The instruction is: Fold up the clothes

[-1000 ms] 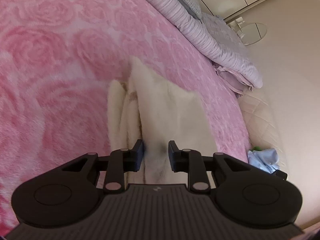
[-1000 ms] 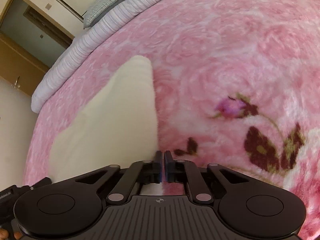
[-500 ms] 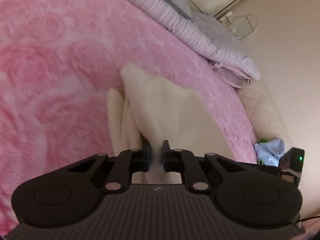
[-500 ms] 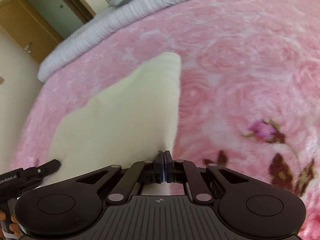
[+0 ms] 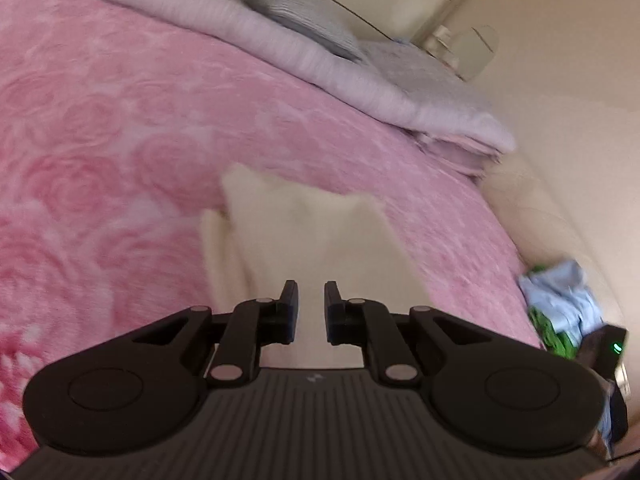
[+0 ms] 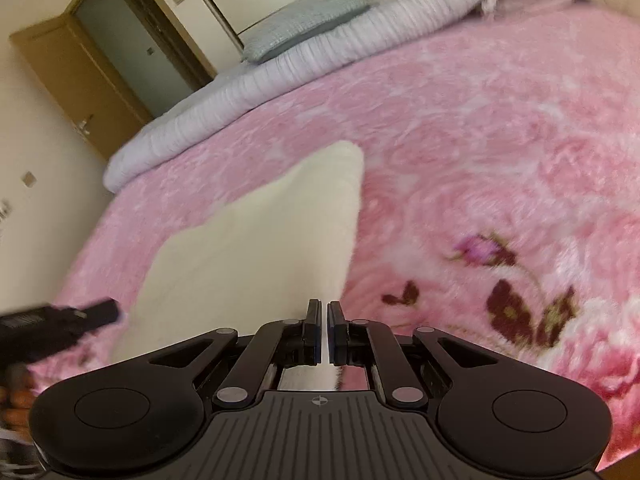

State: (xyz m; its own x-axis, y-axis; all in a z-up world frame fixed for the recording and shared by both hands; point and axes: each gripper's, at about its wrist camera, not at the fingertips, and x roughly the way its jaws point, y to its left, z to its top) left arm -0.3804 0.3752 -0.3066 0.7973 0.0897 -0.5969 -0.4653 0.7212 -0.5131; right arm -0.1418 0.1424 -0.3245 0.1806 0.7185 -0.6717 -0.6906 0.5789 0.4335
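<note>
The left hand-held gripper (image 5: 311, 300) hovers open over the cream garment (image 5: 320, 236) on the pink blanket (image 5: 120, 120); the right hand-held gripper (image 6: 324, 316), nearly closed, seemingly holds nothing.

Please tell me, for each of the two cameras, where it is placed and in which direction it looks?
Left wrist: sits on the left tongs, looking along them over the cream garment toward the striped duvet and a wall; only its own fingers show.
Right wrist: sits on the right tongs, looking over the same garment toward a wooden door; the left tongs and fingertips of a hand show at the left edge.
Shared: garment, pink rose blanket, duvet.
</note>
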